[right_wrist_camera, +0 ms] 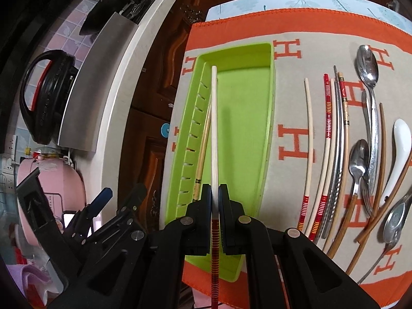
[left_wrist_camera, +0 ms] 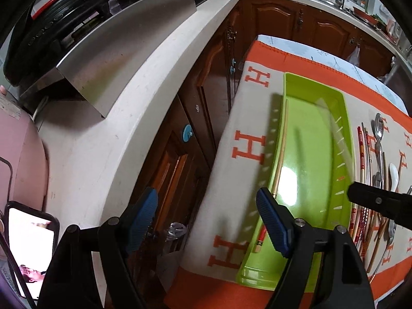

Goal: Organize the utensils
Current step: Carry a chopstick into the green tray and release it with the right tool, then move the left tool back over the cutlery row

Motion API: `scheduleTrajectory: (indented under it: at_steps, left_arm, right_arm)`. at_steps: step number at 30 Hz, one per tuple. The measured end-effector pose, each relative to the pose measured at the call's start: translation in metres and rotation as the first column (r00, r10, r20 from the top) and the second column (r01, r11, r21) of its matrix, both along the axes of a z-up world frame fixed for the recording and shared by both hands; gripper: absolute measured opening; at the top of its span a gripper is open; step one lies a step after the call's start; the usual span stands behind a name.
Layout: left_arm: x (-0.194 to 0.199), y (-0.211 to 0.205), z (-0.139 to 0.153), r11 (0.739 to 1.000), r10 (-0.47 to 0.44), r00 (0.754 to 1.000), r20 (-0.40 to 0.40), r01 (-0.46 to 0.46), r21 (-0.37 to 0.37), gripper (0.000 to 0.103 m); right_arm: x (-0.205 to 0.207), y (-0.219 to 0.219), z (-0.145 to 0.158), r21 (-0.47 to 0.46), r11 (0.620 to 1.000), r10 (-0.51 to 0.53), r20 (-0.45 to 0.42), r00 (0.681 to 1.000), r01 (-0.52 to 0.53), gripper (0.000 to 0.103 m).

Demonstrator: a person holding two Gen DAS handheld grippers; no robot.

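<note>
A green tray (right_wrist_camera: 247, 59) (left_wrist_camera: 342, 108) lies on an orange and cream cloth (right_wrist_camera: 293, 108). One wooden chopstick (right_wrist_camera: 203, 144) (left_wrist_camera: 280, 154) lies in it along its slotted side. My right gripper (right_wrist_camera: 215, 190) is shut on a cream chopstick with a red banded end (right_wrist_camera: 214, 128), held over the tray; it shows blurred in the left wrist view (left_wrist_camera: 334, 128). My left gripper (left_wrist_camera: 206, 206) is open and empty at the tray's near left edge. Loose chopsticks (right_wrist_camera: 328, 118), metal spoons (right_wrist_camera: 368, 67), a fork and a white spoon (right_wrist_camera: 399, 149) lie right of the tray.
A white counter (left_wrist_camera: 144, 97) with a steel panel (left_wrist_camera: 123, 46) and a black pot lid (right_wrist_camera: 49, 95) runs along the left. Brown cabinet doors (left_wrist_camera: 195, 118) stand between counter and table. A phone (left_wrist_camera: 31, 247) sits at the lower left.
</note>
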State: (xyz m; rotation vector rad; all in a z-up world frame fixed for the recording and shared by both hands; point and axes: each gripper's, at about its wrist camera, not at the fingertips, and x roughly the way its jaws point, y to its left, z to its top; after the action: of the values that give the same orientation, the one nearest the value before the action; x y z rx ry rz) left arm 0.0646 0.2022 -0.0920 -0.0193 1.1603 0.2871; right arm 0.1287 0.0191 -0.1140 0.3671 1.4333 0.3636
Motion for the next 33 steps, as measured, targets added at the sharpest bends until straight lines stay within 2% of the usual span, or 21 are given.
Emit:
scheduleTrajectory:
  at_steps: [2,4,6,10,15,24,30,33]
  left_arm:
    - [0.000,-0.002,-0.001,1.000,-0.006,1.000,-0.003,0.006,0.003,0.077]
    - [-0.001,-0.004,-0.002,1.000,-0.010,1.000,-0.006,0.010,0.007,0.077]
    - [-0.002,-0.005,-0.004,1.000,-0.011,1.000,-0.008,0.011,0.004,0.077]
    - [-0.005,-0.008,-0.006,1.000,-0.016,1.000,-0.013,0.016,-0.005,0.078]
    - [-0.006,-0.014,-0.005,0.999,-0.026,1.000,-0.015,0.026,-0.030,0.078]
    - [-0.010,-0.035,0.002,0.996,-0.063,0.998,-0.007,0.062,-0.063,0.078]
    - [-0.011,-0.060,0.011,0.987,-0.111,0.994,0.014,0.112,-0.116,0.078]
    - [-0.012,-0.078,0.014,0.979,-0.147,0.989,0.021,0.148,-0.143,0.078]
  right_arm:
    - [0.001,0.004,-0.003,-0.009,1.000,0.004,-0.001,1.000,-0.004,0.012]
    - [0.002,0.006,-0.006,-0.018,1.000,0.001,0.005,1.000,-0.001,0.026]
    - [0.001,0.006,-0.005,-0.024,1.000,-0.004,0.014,1.000,0.004,0.031]
    - [-0.002,0.001,-0.004,-0.015,1.000,-0.003,0.018,1.000,0.003,0.032]
    - [-0.011,-0.010,0.001,-0.053,0.998,0.021,0.050,0.999,-0.019,0.032]
    - [-0.024,-0.057,0.020,-0.081,0.997,0.021,0.126,0.992,-0.011,0.032]
    - [-0.036,-0.091,0.037,-0.143,0.990,0.031,0.188,0.982,-0.004,0.057]
    - [-0.044,-0.108,0.044,-0.158,0.987,0.024,0.207,0.978,0.009,0.057]
